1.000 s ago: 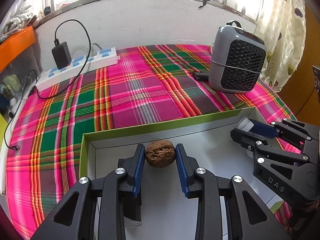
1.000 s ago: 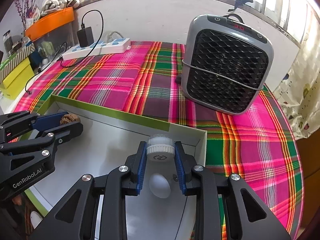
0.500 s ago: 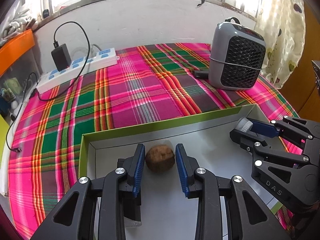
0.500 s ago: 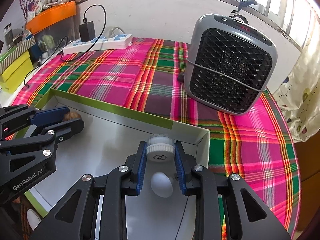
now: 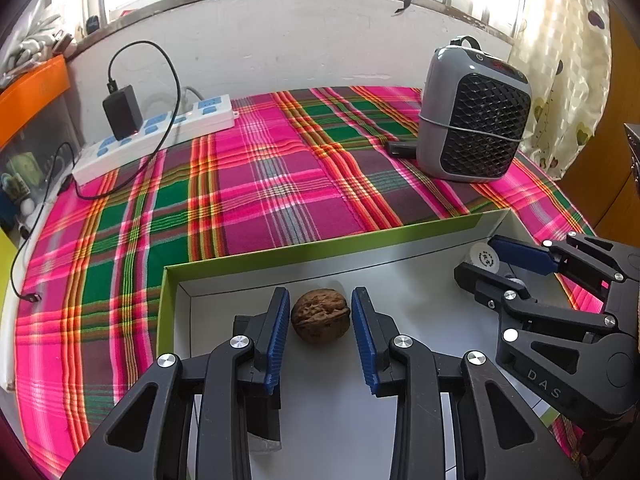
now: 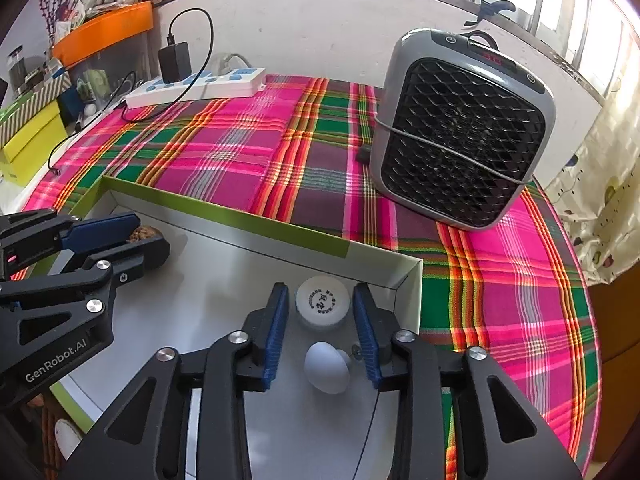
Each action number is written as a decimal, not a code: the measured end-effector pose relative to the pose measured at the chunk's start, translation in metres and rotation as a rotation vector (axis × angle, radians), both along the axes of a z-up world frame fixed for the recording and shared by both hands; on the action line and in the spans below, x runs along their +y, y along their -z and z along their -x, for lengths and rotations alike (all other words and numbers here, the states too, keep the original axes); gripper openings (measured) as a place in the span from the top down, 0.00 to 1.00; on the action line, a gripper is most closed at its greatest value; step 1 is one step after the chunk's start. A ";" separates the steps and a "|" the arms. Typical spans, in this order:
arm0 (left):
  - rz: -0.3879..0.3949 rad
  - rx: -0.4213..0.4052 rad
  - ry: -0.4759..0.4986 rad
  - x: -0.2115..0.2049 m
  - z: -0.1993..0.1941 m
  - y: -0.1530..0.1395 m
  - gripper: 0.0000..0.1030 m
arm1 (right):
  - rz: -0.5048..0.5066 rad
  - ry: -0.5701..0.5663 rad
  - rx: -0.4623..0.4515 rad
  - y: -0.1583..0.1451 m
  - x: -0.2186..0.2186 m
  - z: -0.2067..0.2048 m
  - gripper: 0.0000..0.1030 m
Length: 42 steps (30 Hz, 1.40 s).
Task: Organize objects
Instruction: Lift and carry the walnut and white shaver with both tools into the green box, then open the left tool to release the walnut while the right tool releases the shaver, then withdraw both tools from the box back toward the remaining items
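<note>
Left wrist view: the left gripper (image 5: pixel 320 316) points down into a shallow white cardboard box with a green outer rim (image 5: pixel 320 254), and its jaws are opening, the blue ribbed pads standing clear on either side of a brown wrinkled walnut (image 5: pixel 320 316) that lies on the box floor near the far wall. A narrow gap shows on both sides of the nut — neither pad touches it. At the box's far right corner the right gripper (image 5: pixel 490 262) reaches in around a small round white cap with dark printed lettering (image 5: pixel 485 258).

From the right wrist view, that gripper's jaws are also opening; the white cap (image 6: pixel 323 306) sits flat on the box floor between the pads, just apart from each, close to the corner of the box (image 6: pixel 404 276). Nearer the camera, a smooth white egg-shaped object (image 6: pixel 326 366) rests between the gripper's fingers, untouched.

The box stands on a pink, green and orange plaid tablecloth (image 6: pixel 240 152). Behind it — well apart — a grey fan heater with a black mesh front (image 6: pixel 460 128) stands upright, and a white power strip with a black adapter plugged in (image 5: pixel 160 136) lies along the wall.
</note>
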<state>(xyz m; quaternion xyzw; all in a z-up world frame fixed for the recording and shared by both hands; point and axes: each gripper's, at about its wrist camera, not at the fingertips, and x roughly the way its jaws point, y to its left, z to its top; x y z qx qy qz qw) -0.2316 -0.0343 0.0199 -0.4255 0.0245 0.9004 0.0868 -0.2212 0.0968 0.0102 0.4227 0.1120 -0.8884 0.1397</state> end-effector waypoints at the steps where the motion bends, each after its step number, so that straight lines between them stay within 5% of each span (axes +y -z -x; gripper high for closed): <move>1: -0.002 -0.001 0.001 0.000 0.000 0.000 0.70 | 0.000 0.000 0.001 0.000 0.000 0.000 0.63; 21: -0.062 0.044 -0.029 -0.015 -0.025 -0.017 0.67 | 0.036 0.034 0.032 -0.012 0.009 -0.019 0.55; 42: -0.107 0.100 -0.048 -0.042 -0.099 -0.034 0.66 | 0.099 0.115 0.083 -0.033 0.030 -0.081 0.55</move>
